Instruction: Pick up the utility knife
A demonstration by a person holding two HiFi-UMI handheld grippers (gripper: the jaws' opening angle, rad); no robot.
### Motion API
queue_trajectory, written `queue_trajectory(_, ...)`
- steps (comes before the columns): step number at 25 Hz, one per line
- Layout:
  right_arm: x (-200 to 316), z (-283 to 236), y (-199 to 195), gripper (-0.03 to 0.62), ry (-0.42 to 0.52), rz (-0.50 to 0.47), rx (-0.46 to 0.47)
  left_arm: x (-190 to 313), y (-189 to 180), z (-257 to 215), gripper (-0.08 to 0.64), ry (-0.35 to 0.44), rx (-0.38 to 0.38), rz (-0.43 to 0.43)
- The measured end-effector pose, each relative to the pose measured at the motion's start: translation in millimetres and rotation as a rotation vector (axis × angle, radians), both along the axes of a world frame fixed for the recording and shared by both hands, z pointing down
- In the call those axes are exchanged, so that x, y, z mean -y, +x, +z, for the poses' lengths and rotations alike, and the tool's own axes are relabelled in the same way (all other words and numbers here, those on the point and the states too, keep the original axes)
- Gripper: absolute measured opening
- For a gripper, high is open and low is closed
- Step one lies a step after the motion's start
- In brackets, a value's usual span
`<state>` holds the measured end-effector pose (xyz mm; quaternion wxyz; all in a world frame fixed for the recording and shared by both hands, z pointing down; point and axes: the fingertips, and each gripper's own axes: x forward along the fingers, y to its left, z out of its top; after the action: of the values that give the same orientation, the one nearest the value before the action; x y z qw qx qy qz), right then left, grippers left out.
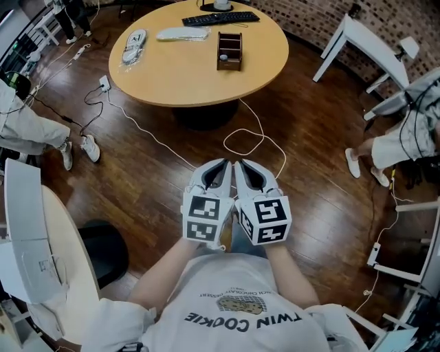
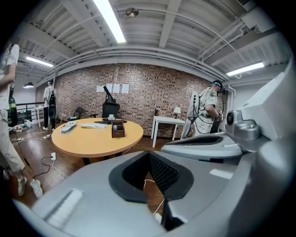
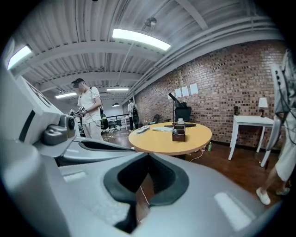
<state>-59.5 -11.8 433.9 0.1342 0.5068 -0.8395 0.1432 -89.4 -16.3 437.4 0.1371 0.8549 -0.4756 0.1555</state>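
My left gripper (image 1: 225, 165) and right gripper (image 1: 242, 166) are held side by side in front of the person's chest, both shut and empty, pointing at a round wooden table (image 1: 192, 79). On the table lie a grey-white item in a clear bag (image 1: 133, 47), a flat white object (image 1: 182, 33), a black keyboard (image 1: 220, 18) and a brown wooden organizer (image 1: 229, 51). I cannot tell which of these is the utility knife. In the left gripper view the left gripper (image 2: 149, 153) faces the table (image 2: 92, 139), which stands well ahead. The right gripper (image 3: 148, 155) shows the same table (image 3: 171, 141).
A white cable (image 1: 242, 141) loops on the wood floor between me and the table, running from a power strip (image 1: 104, 83). A white side table (image 1: 364, 41) stands at the right. People stand at left (image 1: 34, 130) and right (image 1: 399, 141). A black stool (image 1: 103, 251) sits beside a white desk (image 1: 27, 227).
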Motion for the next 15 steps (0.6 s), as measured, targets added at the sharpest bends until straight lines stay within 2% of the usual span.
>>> queue_trajectory(15, 136, 3, 29, 0.000, 0.000, -0.177, 0.017, 130, 30, 1, 0.008, 0.014, 0.030, -0.166)
